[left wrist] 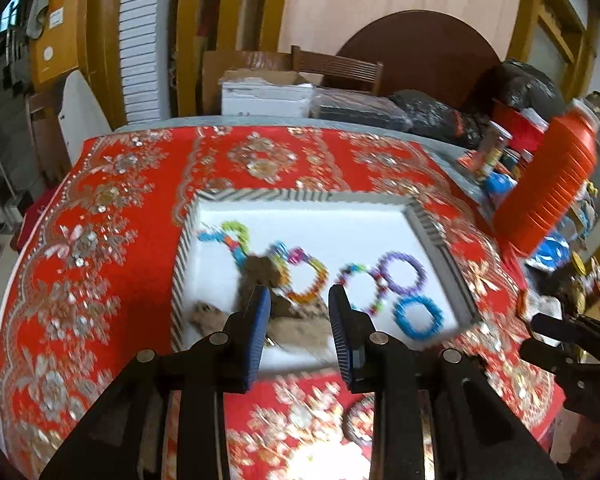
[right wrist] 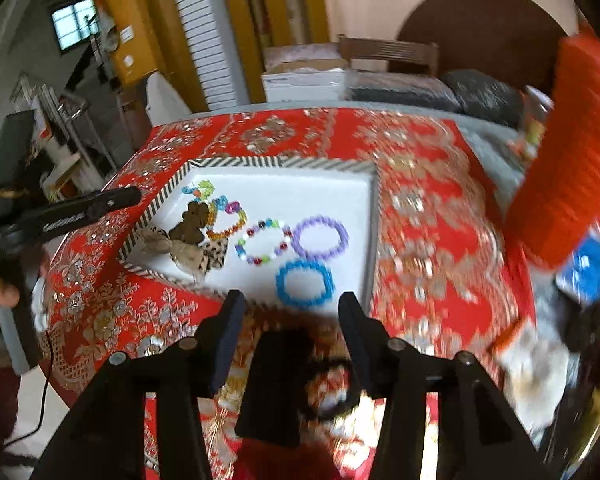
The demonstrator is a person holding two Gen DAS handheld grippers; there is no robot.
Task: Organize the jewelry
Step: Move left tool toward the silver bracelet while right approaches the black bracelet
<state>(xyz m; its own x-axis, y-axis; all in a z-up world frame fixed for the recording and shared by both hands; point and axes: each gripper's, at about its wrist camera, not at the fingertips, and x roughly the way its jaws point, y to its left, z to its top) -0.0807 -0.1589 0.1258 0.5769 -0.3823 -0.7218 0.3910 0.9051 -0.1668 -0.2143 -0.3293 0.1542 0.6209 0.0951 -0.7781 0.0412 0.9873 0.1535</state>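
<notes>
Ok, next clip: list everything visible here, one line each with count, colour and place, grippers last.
tray: 1, white with striped rim, on the cloth
purple bracelet: 1, purple, right part of the tray
blue bracelet: 1, blue, near edge of the tray
mixed-bead bracelets: 2 clear rings, multicolour, tray middle
bead chain: 1, blue and green, far left of the tray
hair bows: several, brown and tan, left of the tray; count unclear
tablecloth: 1, red with gold embroidery, over the table
ribbed container: 1, orange-red, right side
white box: 1, behind the table
left gripper: open, over the bows
right gripper: open, at the near edge of the tray
</notes>
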